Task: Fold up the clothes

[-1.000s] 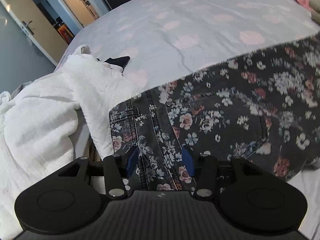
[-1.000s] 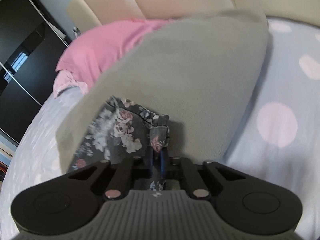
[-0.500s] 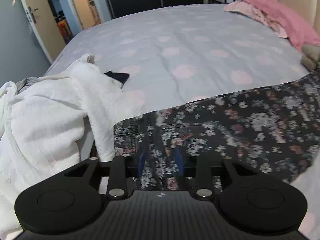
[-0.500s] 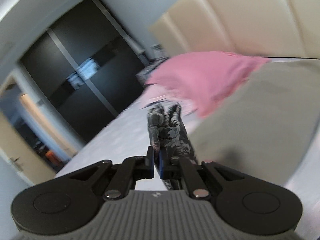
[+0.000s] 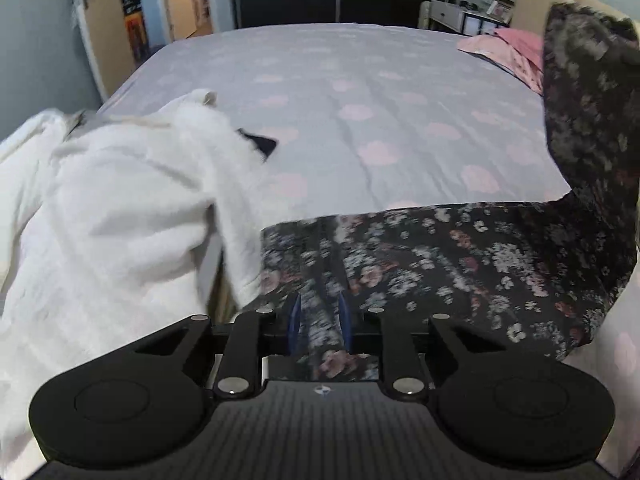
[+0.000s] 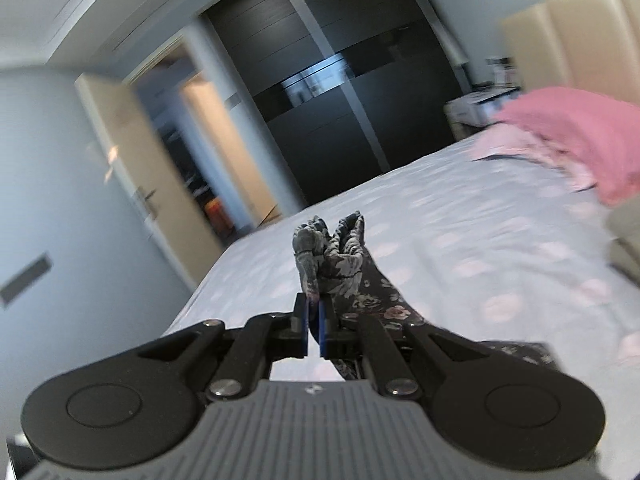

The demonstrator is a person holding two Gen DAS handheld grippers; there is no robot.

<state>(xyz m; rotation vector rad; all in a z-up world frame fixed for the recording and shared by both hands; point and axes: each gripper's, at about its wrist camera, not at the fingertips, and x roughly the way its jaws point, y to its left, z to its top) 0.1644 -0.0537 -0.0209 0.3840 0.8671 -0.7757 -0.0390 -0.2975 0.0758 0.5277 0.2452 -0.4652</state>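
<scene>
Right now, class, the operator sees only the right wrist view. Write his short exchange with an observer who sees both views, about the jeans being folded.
Operator: My right gripper pinches the floral jeans. Where is the other end?
Observer: On the bed, between the fingers of the left gripper; clamped or not, I cannot tell.
Operator: Anything beside it?
Observer: A white garment is heaped on its left, against the jeans' edge.
Operator: And my end?
Observer: It stands raised at the right of the left wrist view.
</scene>
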